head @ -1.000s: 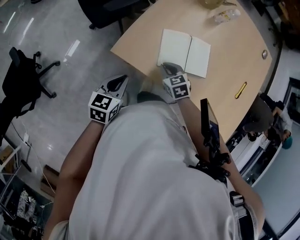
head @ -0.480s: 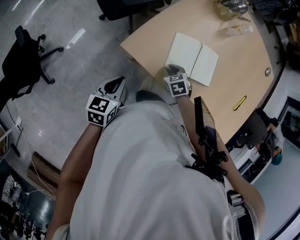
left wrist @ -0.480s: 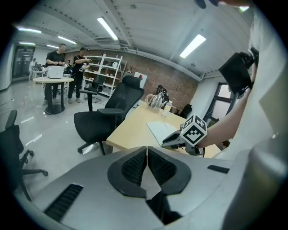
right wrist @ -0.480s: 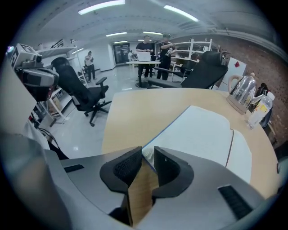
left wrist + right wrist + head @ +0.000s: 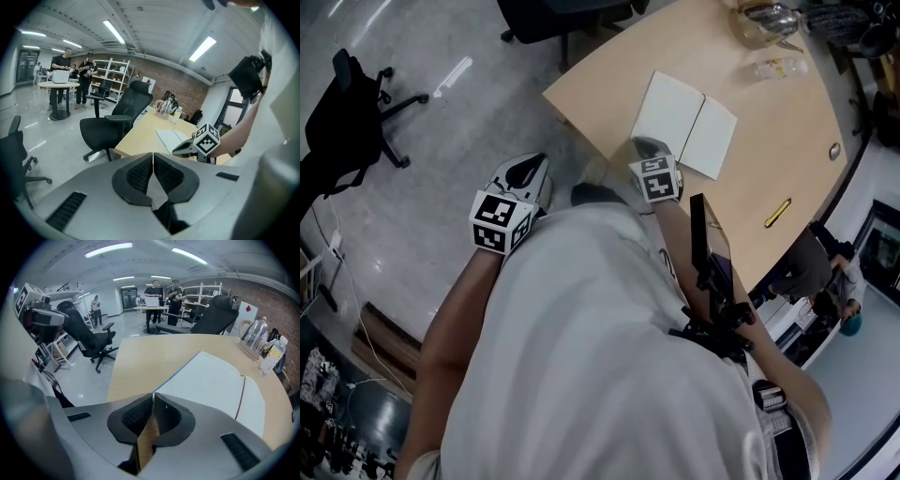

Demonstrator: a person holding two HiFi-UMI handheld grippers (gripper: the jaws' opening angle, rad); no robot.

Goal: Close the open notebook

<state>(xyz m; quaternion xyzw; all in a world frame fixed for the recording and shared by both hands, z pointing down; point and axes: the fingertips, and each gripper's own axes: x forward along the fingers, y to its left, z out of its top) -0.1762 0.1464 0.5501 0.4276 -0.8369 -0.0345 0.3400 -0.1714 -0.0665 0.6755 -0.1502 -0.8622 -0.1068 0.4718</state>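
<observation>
notebook [image 5: 684,124] lies open and flat nr table's [image 5: 787,122] left edge, bare wood all round, bottle [image 5: 776,67] well apart at far end. r gripper [image 5: 645,143]: jaws together, tip at notebook's near corner, forearm stretched fwd. l gripper [image 5: 529,171]: jaws together, empty, off-table over floor [image 5: 441,141]. barely changed vs 0.5 s ago.

The notebook [image 5: 684,124] lies on the table [image 5: 787,141], near its left corner. The right claw [image 5: 643,144] is at the notebook's near corner. The left claw [image 5: 538,161] is off the table to the left, over the floor [image 5: 441,141]. A pen [image 5: 777,212] lies right of the notebook, and a bottle [image 5: 778,67] and kettle [image 5: 764,21] stand behind it.
</observation>
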